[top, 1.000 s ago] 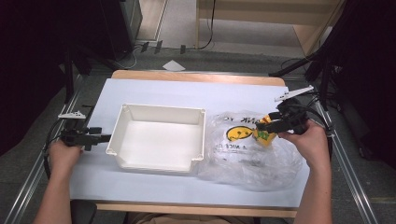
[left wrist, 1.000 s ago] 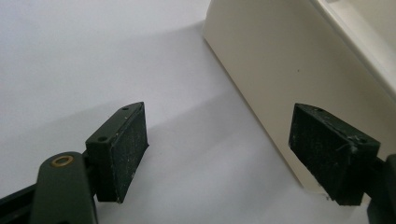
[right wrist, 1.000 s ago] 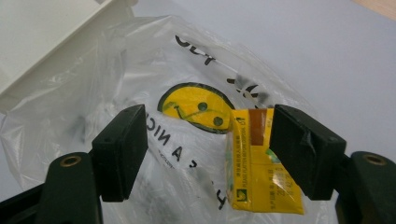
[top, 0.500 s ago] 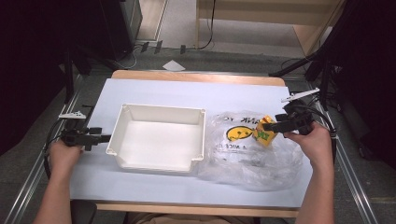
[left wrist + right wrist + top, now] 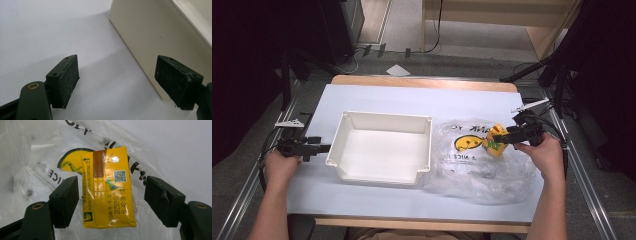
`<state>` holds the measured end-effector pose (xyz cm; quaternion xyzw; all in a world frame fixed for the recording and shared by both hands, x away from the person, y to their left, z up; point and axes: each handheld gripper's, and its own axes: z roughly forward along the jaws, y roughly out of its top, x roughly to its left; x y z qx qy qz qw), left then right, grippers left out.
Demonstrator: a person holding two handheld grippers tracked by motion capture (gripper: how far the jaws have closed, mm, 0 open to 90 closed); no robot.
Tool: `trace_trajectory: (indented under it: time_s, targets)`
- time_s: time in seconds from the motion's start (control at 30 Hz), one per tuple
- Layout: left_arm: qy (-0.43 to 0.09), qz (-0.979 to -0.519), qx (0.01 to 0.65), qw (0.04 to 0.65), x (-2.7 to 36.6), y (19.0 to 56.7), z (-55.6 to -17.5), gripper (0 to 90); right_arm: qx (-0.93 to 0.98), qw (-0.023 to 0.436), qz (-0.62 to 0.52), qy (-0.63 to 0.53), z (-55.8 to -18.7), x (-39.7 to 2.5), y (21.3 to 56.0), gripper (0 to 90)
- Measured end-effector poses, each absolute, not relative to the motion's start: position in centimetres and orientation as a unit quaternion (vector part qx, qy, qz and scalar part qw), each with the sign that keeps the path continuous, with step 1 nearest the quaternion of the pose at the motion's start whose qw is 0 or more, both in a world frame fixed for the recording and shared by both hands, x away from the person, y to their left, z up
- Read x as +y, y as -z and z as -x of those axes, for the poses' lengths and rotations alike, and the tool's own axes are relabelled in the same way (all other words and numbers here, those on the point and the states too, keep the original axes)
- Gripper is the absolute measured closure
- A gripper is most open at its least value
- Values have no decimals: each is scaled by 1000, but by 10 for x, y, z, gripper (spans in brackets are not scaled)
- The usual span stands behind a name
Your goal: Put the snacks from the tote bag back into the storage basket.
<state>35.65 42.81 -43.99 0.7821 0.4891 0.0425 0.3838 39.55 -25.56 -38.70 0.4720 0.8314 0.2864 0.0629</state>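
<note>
Tongs [image 5: 111, 202] on the right stand released, jaws spread either side of a yellow carton [image 5: 108, 190], the left jaw just beside it and the right one apart. The carton [image 5: 494, 140] lies on a clear bag [image 5: 477, 165] at the table's [image 5: 412, 100] three o'clock. At nine o'clock the left tongs [image 5: 116, 82] gape too, beside the white tray [image 5: 382, 149].

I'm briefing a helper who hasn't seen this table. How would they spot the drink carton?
Start at the white tray mid-table; right of it lies a crumpled clear plastic bag. On the bag, between the right tool's open jaws, sits the carton: the one solid yellow box, with a brown stripe and QR code.
</note>
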Motion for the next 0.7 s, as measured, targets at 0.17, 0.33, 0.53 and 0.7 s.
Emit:
trace_trajectory:
  time_s: [0.17, 0.33, 0.53, 0.7]
  targets:
    - [-42, -782, 489, 384, 428, 440, -356, 208, 834, 56, -474, -277, -398, -252, 394, 294]
    - [-43, -782, 489, 384, 428, 440, -356, 208, 842, 57, -465, -267, -401, -245, 400, 320]
    - [-43, -782, 489, 384, 428, 440, -356, 208, 848, 57, -460, -256, -404, -240, 405, 364]
    - [-42, -782, 489, 384, 428, 440, -356, 208, 854, 66, -457, -240, -406, -235, 410, 399]
